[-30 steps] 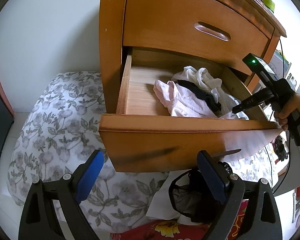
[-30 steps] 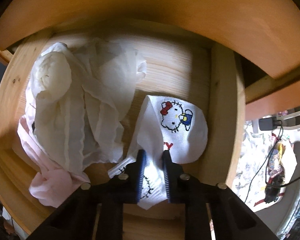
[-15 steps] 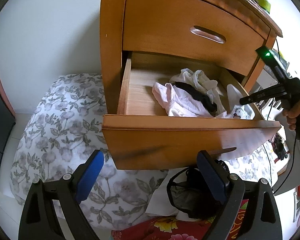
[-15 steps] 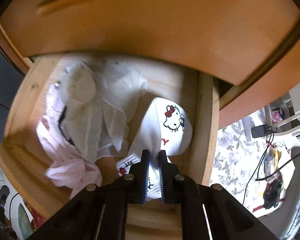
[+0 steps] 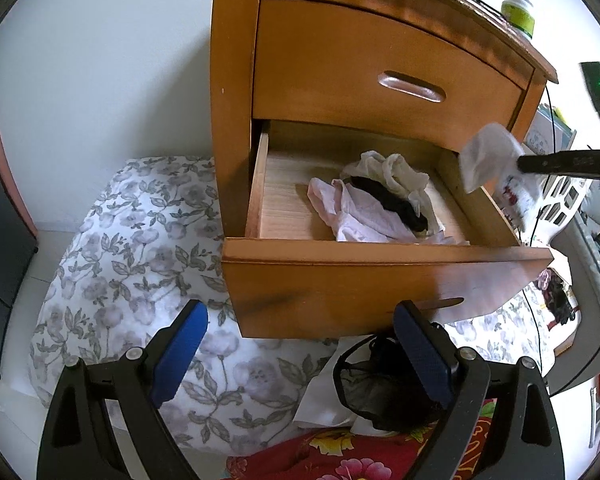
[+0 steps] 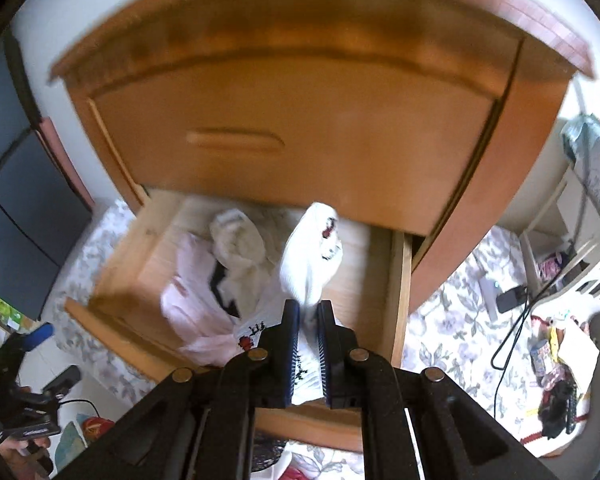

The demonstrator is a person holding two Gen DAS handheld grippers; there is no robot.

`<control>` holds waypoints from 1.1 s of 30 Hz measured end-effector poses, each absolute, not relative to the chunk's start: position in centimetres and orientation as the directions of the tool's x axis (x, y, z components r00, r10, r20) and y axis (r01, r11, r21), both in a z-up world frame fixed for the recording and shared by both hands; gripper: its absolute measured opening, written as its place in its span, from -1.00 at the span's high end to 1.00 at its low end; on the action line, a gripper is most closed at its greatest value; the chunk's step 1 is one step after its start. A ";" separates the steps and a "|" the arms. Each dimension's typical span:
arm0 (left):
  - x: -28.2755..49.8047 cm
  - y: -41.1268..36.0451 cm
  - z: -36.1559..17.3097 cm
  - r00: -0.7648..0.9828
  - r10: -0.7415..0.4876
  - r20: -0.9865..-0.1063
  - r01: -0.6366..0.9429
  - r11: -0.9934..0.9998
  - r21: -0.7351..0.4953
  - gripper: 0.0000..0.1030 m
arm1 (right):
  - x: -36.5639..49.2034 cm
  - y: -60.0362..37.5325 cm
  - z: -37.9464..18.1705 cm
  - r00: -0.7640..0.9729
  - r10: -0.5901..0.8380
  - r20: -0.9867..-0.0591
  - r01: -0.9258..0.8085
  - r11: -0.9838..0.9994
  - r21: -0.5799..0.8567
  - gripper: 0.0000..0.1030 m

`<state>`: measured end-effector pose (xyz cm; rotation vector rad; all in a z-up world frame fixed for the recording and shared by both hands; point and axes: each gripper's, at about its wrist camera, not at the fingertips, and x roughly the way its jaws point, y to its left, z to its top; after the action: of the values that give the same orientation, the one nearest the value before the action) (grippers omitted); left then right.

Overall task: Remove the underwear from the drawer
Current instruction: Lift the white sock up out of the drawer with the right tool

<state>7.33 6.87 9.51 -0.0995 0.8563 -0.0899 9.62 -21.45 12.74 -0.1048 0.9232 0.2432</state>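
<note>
Step in hand: 1 piece is being lifted clear of the open lower drawer (image 5: 380, 276) of the wooden nightstand (image 5: 236, 80).
Right gripper (image 6: 308, 312): pressed together on the white printed underwear (image 6: 312, 256), which is pinched near its lower edge.
Held piece: hung above the drawer's right side, free of the drawer floor; a red and black print is seen on it.
Left gripper (image 5: 300, 356): spread wide and empty, held below the drawer front.
Left in the drawer: a pink garment (image 5: 352, 212), a cream garment (image 5: 388, 168) and a black piece (image 5: 392, 204), heaped together.
Next move: the held piece is judged to need carrying outward past the drawer front, then releasing outside the drawer.
</note>
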 end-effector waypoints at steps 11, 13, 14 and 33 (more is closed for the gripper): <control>6.1 5.9 11.0 0.675 -0.117 -0.729 0.056 0.993 -0.108 -0.83 | 3.1 -20.8 18.1 0.707 0.253 -0.661 -0.318 0.948 0.023 0.80; 5.9 5.8 11.3 0.679 -0.116 -0.725 0.058 0.993 -0.104 -0.83 | 1.9 -20.8 18.7 0.719 0.269 -0.641 -0.329 0.944 0.026 0.80; 5.8 5.7 11.5 0.681 -0.115 -0.724 0.059 0.993 -0.102 -0.83 | 1.2 -20.7 19.0 0.724 0.275 -0.633 -0.333 0.942 0.028 0.80; 3.9 4.4 13.1 0.702 -0.102 -0.705 0.076 0.995 -0.067 -0.83 | -5.9 -21.1 19.0 0.737 0.336 -0.587 -0.374 0.925 0.060 0.80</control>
<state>3.88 4.43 13.10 -0.0338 0.7861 -0.0990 -5.87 -21.11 19.00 -0.0638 0.6315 0.3902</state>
